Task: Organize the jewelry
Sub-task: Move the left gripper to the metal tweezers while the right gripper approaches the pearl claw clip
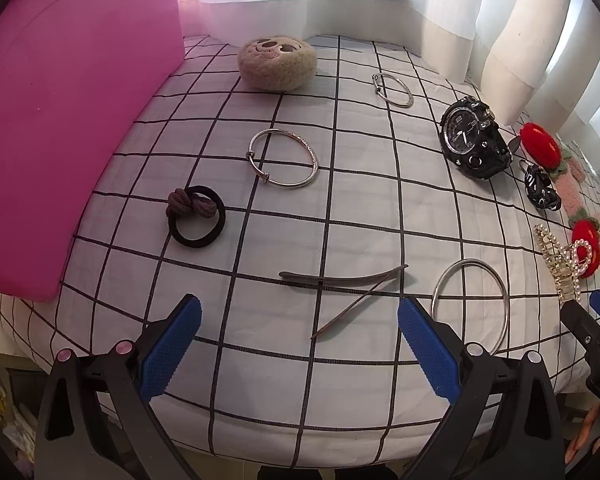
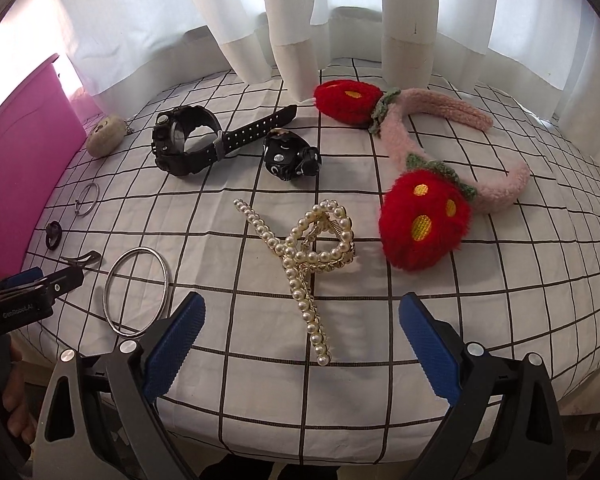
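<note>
Grid sheet (image 1: 340, 208) over bed, white curtain (image 2: 340, 12) along far edge, near edge falling off just below both grippers. Pink box (image 1: 72, 112) walls left side. Left gripper (image 1: 300, 344) wide, empty, over bare sheet; metal clip (image 1: 340, 284) just ahead, bangle (image 1: 470, 304) right of clip. Hair tie (image 1: 196, 216) and open bangle (image 1: 284, 158) beyond clip, watch (image 1: 474, 140) far right. Right gripper (image 2: 300, 340) wide, empty; pearl claw (image 2: 312, 248) between its fingers, strawberry headband (image 2: 440, 184) right of claw.
</note>
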Available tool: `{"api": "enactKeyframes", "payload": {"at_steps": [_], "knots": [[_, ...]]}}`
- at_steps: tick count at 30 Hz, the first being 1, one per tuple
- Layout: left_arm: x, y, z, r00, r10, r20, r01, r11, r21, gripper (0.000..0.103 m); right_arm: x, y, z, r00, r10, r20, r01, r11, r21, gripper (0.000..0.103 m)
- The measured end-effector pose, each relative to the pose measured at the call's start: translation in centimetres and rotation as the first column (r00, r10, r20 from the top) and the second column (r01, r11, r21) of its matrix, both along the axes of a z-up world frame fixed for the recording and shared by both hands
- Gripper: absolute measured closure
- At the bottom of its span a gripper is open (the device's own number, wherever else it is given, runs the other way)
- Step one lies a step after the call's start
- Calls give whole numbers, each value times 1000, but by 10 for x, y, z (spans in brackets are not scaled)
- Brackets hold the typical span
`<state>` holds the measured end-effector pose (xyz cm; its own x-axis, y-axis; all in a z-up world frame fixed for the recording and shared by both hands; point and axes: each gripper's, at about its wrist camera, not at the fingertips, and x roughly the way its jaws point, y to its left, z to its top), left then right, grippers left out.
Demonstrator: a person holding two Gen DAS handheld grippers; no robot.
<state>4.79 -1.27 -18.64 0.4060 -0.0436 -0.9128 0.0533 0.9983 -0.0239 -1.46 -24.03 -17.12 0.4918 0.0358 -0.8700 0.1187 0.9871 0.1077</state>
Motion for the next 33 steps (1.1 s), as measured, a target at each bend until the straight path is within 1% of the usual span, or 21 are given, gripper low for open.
{"api": "enactKeyframes", "payload": {"at_steps": [3,6,10,16,20,26,29,30,31,32,33], "knots": [[3,-6,-2,1000,-7,7,7,1000,-5,6,3,0,-3,1000,3,1,-3,1000,-12,9],[6,-10,-5,1000,-13,7,13,1000,-10,6,10,-2,-7,1000,-2,-13,2,1000,2,9],[10,-12,-8,1000,-15,4,15,1000,-11,6,15,-2,-9,1000,-2,-2,2,1000,-16,9],[13,-13,-10,999,-7,32,7,1000,11,6,23,-4,-14,1000,-7,-6,7,1000,-15,10],[15,-17,-11,998,-18,52,17,1000,23,6,27,-3,-22,1000,3,-12,-3,1000,-20,10],[8,-17,-11,996,-25,90,23,1000,21,7,26,2,-25,1000,24,16,-22,998,-64,11],[2,-16,-10,994,-26,106,24,1000,19,10,24,4,-25,999,33,32,-31,996,-79,13],[1,-17,-10,994,-28,109,26,1000,18,14,23,4,-24,999,35,37,-32,996,-82,17],[1,-18,-10,993,-31,111,29,999,19,15,22,4,-24,998,37,44,-33,996,-86,23],[0,-19,-9,993,-33,114,31,999,19,19,21,5,-22,998,40,52,-36,995,-90,28],[-2,-19,-8,993,-35,116,33,999,19,23,21,5,-21,997,44,59,-39,995,-93,35]]}}
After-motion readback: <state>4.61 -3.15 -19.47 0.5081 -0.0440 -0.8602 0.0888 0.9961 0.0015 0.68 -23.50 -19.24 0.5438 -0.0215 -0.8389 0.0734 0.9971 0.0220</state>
